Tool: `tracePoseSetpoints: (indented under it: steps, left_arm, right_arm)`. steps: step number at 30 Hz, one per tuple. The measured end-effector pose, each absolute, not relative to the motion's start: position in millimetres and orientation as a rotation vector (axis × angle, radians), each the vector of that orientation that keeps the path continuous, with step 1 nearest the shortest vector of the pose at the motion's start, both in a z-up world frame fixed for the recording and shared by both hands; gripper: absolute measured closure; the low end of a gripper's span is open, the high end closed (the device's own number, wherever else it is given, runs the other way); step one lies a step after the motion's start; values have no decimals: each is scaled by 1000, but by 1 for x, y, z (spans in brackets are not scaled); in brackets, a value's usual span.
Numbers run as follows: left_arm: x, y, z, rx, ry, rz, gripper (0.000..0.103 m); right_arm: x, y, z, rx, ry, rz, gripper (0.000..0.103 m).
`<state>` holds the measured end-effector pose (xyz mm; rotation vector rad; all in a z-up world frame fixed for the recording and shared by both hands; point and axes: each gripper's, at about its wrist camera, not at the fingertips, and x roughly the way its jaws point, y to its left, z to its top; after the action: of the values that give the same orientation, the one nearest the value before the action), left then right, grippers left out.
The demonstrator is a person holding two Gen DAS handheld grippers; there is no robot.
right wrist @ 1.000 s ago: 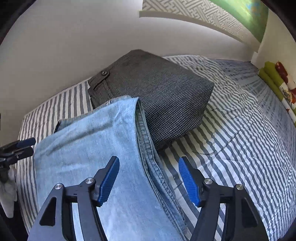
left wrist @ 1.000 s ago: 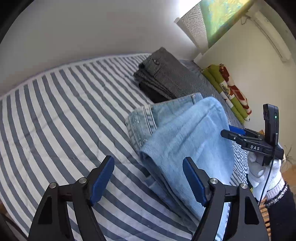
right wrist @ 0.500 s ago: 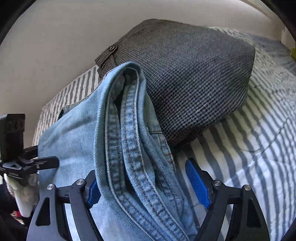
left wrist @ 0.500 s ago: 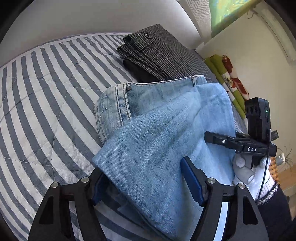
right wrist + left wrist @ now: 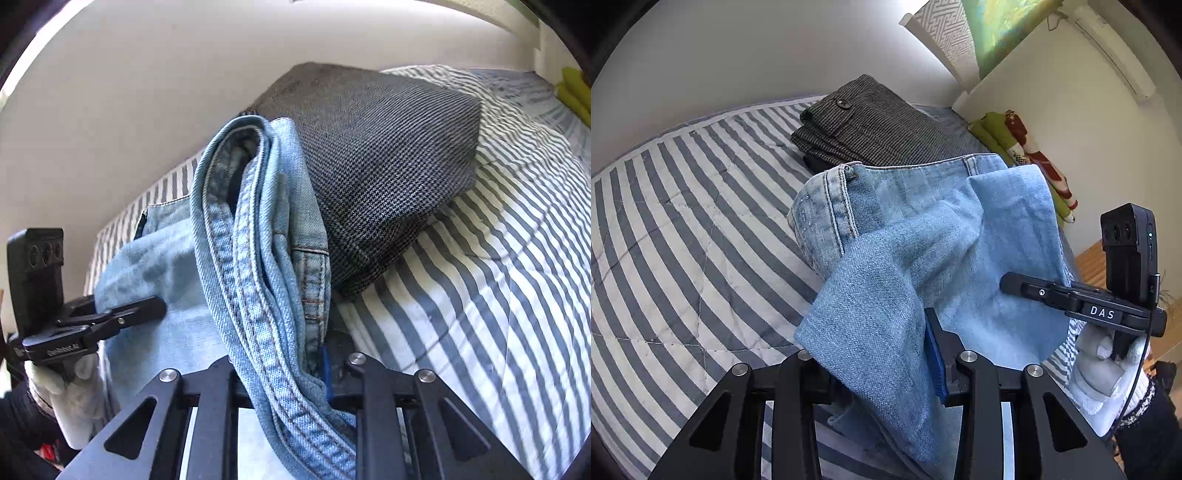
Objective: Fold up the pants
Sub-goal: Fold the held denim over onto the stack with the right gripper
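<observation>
On striped bed [image 5: 683, 229], both grippers newly clamped on jeans [image 5: 923, 229]

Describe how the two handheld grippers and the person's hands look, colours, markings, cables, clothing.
Both the left gripper and the right gripper are black, angular frames with silver rivets and blue finger pads. The right one carries white "DAS" lettering, a black box with a green light and a thin black cable. Each hand wears a white glove, with a dark sleeve.

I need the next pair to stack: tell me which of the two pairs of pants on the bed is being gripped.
The light blue jeans, clamped by both grippers. The dark grey checked pants lie folded, untouched, behind them.
</observation>
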<state>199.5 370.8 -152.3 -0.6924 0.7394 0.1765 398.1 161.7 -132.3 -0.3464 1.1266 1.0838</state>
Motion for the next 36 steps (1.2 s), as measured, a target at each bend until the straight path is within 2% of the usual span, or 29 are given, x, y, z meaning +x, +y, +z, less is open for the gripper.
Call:
tracePoseSetpoints:
  steps: [10,20,28,36]
  left_arm:
    - [176,356,-89,-544,644,115,71]
    - [190,364,-3,-365,622,135,72]
    - [270,407,63,-193,611,215,72]
    - [377,444,51,-109,652,226,72]
  right_arm:
    - [345,114,-79,-141,1056,975,89]
    - [322,101,-29,-95,960,944,89]
    - [356,144,-4,74,912,933,89]
    - [439,181,-24,226,937,879,89]
